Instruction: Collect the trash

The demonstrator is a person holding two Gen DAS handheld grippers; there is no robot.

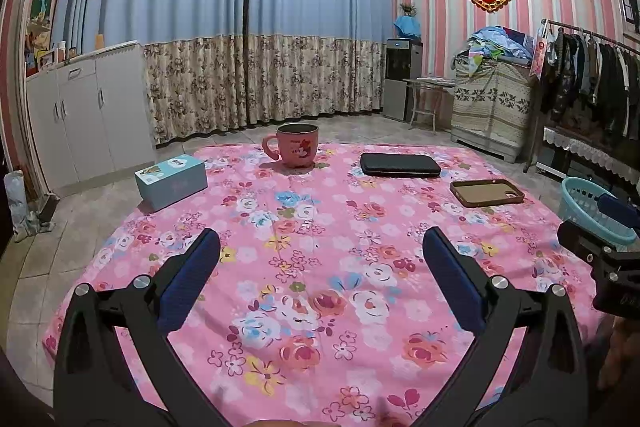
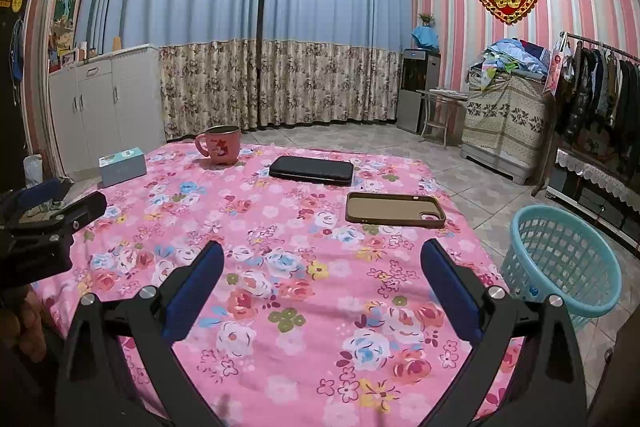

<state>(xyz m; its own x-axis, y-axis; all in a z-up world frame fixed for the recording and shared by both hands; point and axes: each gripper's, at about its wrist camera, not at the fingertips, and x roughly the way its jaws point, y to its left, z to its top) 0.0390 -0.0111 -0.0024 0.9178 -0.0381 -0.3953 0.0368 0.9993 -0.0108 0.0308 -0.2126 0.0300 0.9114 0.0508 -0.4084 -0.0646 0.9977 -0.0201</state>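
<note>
both tongs are wide open and hold nothing — the left gripper (image 1: 320,247) and the right gripper (image 2: 322,259) hang over the flowery pink cloth (image 2: 280,227). the blue basket (image 2: 560,267) sits on the floor, just right of the right gripper's tip — no trash shows on the cloth.

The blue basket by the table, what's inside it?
Through the open top of the blue basket only its own lattice wall shows, with no trash on the part in view. Its near rim hides the bottom, so that part is unknown.

Both the left gripper (image 1: 320,247) and right gripper (image 2: 322,259) have black frames, silver screws and blue-padded fingers (image 1: 192,279).
</note>
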